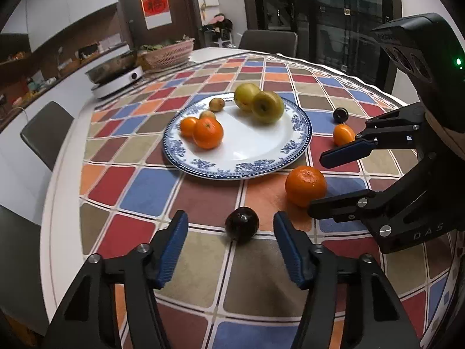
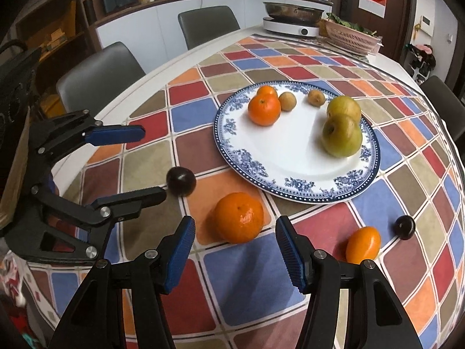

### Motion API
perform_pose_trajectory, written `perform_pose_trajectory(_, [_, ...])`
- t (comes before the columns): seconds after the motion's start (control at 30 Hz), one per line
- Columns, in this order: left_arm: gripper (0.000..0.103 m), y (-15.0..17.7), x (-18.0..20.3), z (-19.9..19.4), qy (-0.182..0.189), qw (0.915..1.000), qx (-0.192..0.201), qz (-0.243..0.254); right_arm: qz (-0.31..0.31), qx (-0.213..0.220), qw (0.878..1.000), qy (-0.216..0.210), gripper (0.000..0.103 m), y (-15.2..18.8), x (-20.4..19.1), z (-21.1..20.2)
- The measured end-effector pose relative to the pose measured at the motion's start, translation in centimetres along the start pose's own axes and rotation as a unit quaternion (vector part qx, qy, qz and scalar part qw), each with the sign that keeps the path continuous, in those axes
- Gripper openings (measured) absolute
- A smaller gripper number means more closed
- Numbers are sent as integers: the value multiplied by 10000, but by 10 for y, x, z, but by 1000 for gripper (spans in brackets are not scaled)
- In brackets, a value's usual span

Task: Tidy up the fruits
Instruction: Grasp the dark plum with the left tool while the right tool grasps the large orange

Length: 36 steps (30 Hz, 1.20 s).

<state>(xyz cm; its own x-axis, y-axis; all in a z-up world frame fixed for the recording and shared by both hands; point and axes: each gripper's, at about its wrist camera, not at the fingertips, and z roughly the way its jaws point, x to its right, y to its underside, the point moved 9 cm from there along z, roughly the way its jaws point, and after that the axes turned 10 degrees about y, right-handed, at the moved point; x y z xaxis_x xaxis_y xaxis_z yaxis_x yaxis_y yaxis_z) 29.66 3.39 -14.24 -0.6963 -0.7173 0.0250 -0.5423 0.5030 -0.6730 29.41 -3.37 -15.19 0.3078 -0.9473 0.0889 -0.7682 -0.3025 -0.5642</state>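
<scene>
On the checkered tablecloth (image 1: 203,197), the left gripper (image 1: 231,234) stands unclenched, a dark round plum (image 1: 241,224) lying between its blue pads without touching either; it is too round to show a long axis. Just to the right, the right gripper (image 2: 235,242) is likewise released, straddling a mandarin (image 2: 239,216) whose stem dimple faces up. Both fruits lie beside the plate (image 1: 250,163).

plate (image 2: 293,187) on table centre, apples (image 2: 342,138) on it, tangerine (image 2: 239,217) and plum (image 2: 180,181) before it
</scene>
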Motion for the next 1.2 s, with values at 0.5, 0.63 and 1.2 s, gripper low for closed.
perform_pose_trajectory(0.5, [31, 8, -1, 28, 395, 9982, -300, -339, 70, -121, 9996, -252, 46, 1, -2, 19])
perform_pose_trajectory(0.63, [30, 7, 0, 29, 379, 9982, -296, -357, 118, -148, 9994, -293, 42, 1, 0, 22])
perform_pose_trajectory(1.2, [29, 2, 6, 5, 230, 9946, -85, -1004, 265, -11, 9988, -415, 42, -1, 5, 5])
